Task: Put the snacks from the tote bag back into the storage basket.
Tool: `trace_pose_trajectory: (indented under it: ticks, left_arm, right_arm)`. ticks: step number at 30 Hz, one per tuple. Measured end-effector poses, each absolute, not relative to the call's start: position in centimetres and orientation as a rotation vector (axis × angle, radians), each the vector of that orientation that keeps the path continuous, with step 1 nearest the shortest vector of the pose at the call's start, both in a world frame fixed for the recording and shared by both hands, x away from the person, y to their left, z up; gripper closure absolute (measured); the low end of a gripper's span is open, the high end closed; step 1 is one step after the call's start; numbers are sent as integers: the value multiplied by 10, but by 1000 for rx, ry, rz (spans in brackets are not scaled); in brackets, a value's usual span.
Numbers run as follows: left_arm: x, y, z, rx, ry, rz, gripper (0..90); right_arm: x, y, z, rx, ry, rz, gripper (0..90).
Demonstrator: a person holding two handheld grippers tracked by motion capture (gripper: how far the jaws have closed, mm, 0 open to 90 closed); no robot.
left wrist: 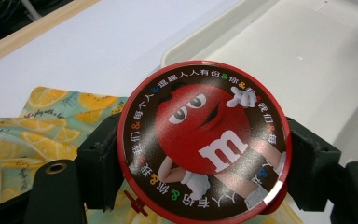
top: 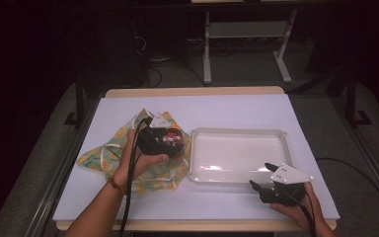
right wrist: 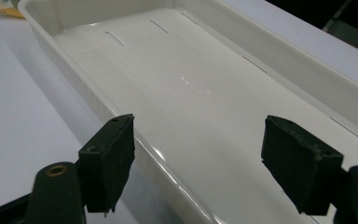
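Observation:
A round red tin point(top: 171, 138) with a red candy character and a ring of writing on its lid point(left wrist: 203, 140) is held level between the jaws of my left gripper point(top: 164, 140). It hangs just above a lemon-print cloth point(top: 107, 153), close to the left rim of a white tray point(top: 237, 175). In the left gripper view the cloth point(left wrist: 51, 116) lies below and to the left, and the tray point(left wrist: 307, 60) behind. My right gripper point(top: 261, 175) is open at the tray's front right corner. Its jaws straddle the near rim of the tray point(right wrist: 121, 126) with nothing between them.
A white sheet point(top: 128, 202) covers the table, with a wooden edge point(top: 192, 92) at the back. The tray's inside point(right wrist: 205, 84) is bare and glossy. Table legs and cables stand on the dark floor beyond.

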State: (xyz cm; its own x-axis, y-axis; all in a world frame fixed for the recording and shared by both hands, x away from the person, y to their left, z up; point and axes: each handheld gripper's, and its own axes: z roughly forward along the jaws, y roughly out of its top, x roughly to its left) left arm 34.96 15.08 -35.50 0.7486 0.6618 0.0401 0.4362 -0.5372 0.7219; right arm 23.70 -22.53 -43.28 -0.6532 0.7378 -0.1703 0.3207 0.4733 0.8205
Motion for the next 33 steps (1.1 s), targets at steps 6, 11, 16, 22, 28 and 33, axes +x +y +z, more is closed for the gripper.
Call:
trace_pose_trajectory:
  ticks: [6,11,16,22,28,33]
  left_arm:
    - [350,147,-354,2224,812,402,255]
    - [350,142,-353,2228,804,398,254]
    - [351,138,-353,2230,797,391,255]
    - [351,131,-353,2234,783,390,254]
    - [351,128,-353,2238,774,385,254]
    - [351,125,-354,2241,771,375,254]
  right_arm:
    - [237,-225,-433,877,2211,1077,250]
    - [237,-225,-433,878,2212,1079,250]
    - [237,-225,-433,878,2212,1078,250]
    - [237,-225,-433,877,2212,1078,250]
    - [237,-226,-433,876,2212,1078,250]
    - [237,-226,-433,877,2212,1077,250]
